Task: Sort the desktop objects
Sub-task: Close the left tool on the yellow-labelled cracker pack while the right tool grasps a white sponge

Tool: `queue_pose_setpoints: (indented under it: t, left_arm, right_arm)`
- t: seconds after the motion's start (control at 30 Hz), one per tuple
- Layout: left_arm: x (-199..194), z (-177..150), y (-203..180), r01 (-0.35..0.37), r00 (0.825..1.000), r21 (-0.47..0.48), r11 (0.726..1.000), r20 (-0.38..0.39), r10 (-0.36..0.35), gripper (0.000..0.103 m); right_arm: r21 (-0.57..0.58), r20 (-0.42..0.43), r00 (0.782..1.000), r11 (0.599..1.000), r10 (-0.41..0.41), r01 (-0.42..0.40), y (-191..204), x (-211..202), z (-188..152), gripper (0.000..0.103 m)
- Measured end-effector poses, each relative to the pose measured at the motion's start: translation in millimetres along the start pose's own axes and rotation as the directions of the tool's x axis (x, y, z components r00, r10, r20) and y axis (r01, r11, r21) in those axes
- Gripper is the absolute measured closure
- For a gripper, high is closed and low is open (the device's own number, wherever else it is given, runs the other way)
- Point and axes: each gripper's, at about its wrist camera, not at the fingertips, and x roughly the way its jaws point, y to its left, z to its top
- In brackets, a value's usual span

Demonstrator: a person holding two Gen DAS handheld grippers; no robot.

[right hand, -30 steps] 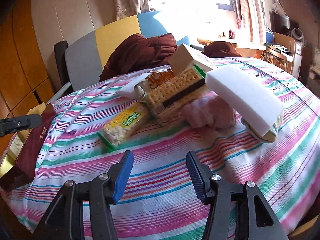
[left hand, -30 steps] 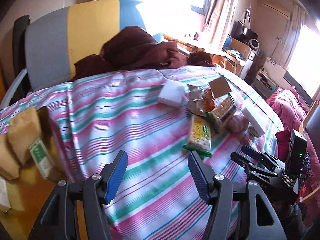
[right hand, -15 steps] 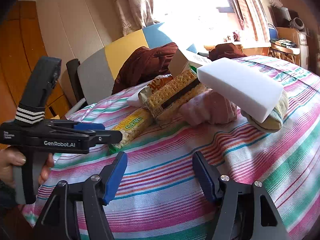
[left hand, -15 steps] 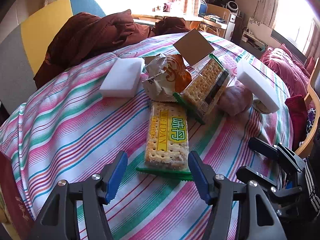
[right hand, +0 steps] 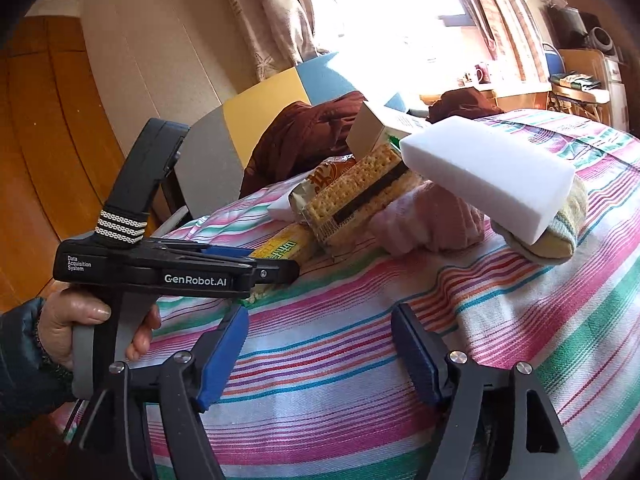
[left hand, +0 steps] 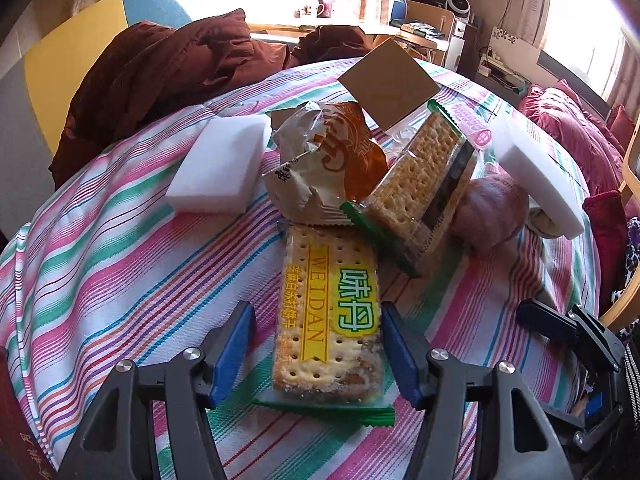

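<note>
Cracker pack (left hand: 326, 312), the yellow-and-green one, lies flat on the striped worktop (left hand: 120, 272) at the near edge of the pile, its long axis running away from you. Your left tongs (left hand: 316, 354) are spread, one blue pad on each long side of the pack's near end, neither pad clearly touching yet. From the right wrist view the left tongs (right hand: 276, 266) sit low over that same pack (right hand: 286, 246)

To do this pick well, as I read it:
- close slow and even across the width; it's crackers in thin film, so squeeze only till the film stops sliding
- go a bit deeper along the pack before closing, so you grip cracker body, not the green crimped end seal (left hand: 324, 408)
- far end is tucked right against the second cracker pack (left hand: 424, 184) and the crumpled snack bag (left hand: 324, 164); whether they overlap it I can't tell. Draw back toward you first, then lift, or you'll drag the pile
- keep it level on the lift; the cardboard box (left hand: 388, 84) propped on top of that pile looks easy to topple

Your right tongs (right hand: 320, 354) are spread too and holding nothing, hovering over bare cloth, well short of the white sponge block (right hand: 488, 176) and the pink knit item (right hand: 428, 220) beneath it. Park them there, clear of the left tongs' exit path

The other white sponge (left hand: 224, 168) sits left of the pile, out of the way
</note>
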Motion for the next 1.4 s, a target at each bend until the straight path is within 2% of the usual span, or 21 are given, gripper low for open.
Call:
queue_pose_setpoints:
  t: [0.07,0.13,0.33,0.6,0.83,0.93,1.17,1.3,1.4]
  left_arm:
    - [-1,-2,1,-0.006,1.000,-0.009,1.000,0.014,0.006,0.042]
    - [-4,-6,2,-0.020,0.999,-0.017,1.000,0.028,0.020,0.051]
    - [-20,-28,6,-0.029,0.998,-0.056,0.998,0.055,0.032,0.052]
    - [-54,-76,10,-0.031,0.996,-0.139,0.990,0.083,0.043,0.052]
    - [-78,-113,5,-0.067,0.987,-0.145,0.987,0.136,0.087,0.052]
    - [-80,-117,8,-0.054,0.984,-0.157,0.986,0.158,0.079,0.052]
    - [-82,-123,10,-0.039,0.979,-0.164,0.986,0.189,0.070,0.052]
    - [-82,-123,11,-0.028,0.979,-0.167,0.986,0.194,0.060,0.052]
    - [-81,-123,12,-0.023,0.980,-0.172,0.985,0.193,0.057,0.052]
  right_arm:
    - [-0.003,-0.001,1.000,1.000,0.003,-0.003,0,0,0,0.027]
    - [-0.004,-0.002,1.000,1.000,0.004,-0.004,0,0,-1,0.027]
    - [-0.009,-0.008,1.000,1.000,0.006,-0.006,1,0,-1,0.025]
    - [-0.022,-0.025,1.000,1.000,0.012,-0.012,2,1,0,0.022]
    - [-0.028,-0.069,0.998,1.000,-0.002,0.000,3,0,5,0.022]
    - [-0.037,-0.072,0.996,0.998,-0.045,0.042,2,-9,13,0.023]
    - [-0.130,0.004,0.984,0.975,-0.181,0.179,-20,-49,51,0.022]
    - [-0.255,-0.027,0.964,0.934,-0.265,0.250,-34,-49,77,0.021]
    - [-0.327,-0.092,0.956,0.915,-0.280,0.237,-44,-39,95,0.020]
